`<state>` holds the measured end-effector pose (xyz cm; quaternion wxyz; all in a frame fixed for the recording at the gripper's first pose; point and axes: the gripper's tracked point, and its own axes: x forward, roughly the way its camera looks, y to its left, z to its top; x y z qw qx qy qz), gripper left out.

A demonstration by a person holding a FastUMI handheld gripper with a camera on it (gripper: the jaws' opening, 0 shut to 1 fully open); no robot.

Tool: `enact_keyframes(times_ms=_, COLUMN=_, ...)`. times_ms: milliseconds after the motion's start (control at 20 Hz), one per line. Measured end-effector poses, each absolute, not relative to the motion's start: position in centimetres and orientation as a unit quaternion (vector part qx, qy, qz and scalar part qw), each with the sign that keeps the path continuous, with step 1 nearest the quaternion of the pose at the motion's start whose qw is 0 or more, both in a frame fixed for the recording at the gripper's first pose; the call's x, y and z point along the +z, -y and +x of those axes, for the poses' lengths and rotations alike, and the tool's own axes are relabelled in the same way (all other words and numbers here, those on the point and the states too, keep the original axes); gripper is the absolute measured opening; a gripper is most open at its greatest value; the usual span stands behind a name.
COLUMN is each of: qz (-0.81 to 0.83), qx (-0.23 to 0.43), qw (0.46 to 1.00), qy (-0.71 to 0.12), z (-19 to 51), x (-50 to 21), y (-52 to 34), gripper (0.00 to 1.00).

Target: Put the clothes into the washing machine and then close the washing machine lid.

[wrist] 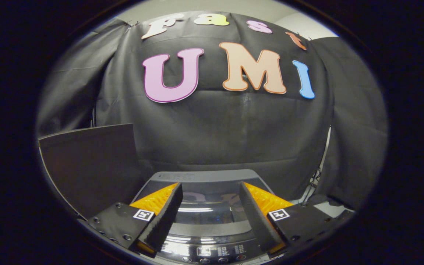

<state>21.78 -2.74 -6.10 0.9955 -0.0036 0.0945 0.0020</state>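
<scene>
The gripper (210, 206) hangs with fingers spread wide and nothing held just above the washing machine (208, 235), whose glossy lid (206, 191) lies flat between them, likely poised over it because the clothes are inside.

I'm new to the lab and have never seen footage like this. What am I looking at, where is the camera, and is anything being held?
The camera rides on a hand-held gripper that a person carries; there is no robot arm. It looks forward along the two fingers, hence the rounded fisheye look. The fingers stand apart with nothing between them, so nothing is held. Below and just beyond them is a washing machine seen from above: its glossy lid looks shut, and a row of buttons sits nearest the camera. A dark board stands beside the washer, and black cloth forms the booth's wall behind.
</scene>
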Motion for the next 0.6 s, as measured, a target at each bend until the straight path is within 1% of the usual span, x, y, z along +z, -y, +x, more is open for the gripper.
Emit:
enact_keyframes(times_ms=200, qz=-0.003, qx=0.013, qw=0.997, qy=-0.081, z=18.4, x=-4.7, y=1.2, gripper=0.97)
enact_keyframes(times_ms=350, qz=0.002, qx=0.008, qw=0.996, qy=-0.086, z=16.0, x=-4.6, y=0.5, gripper=0.97)
enact_keyframes(times_ms=600, qz=0.001, qx=0.037, qw=0.997, qy=-0.074, z=11.5, x=-3.6, y=-1.0, gripper=0.97)
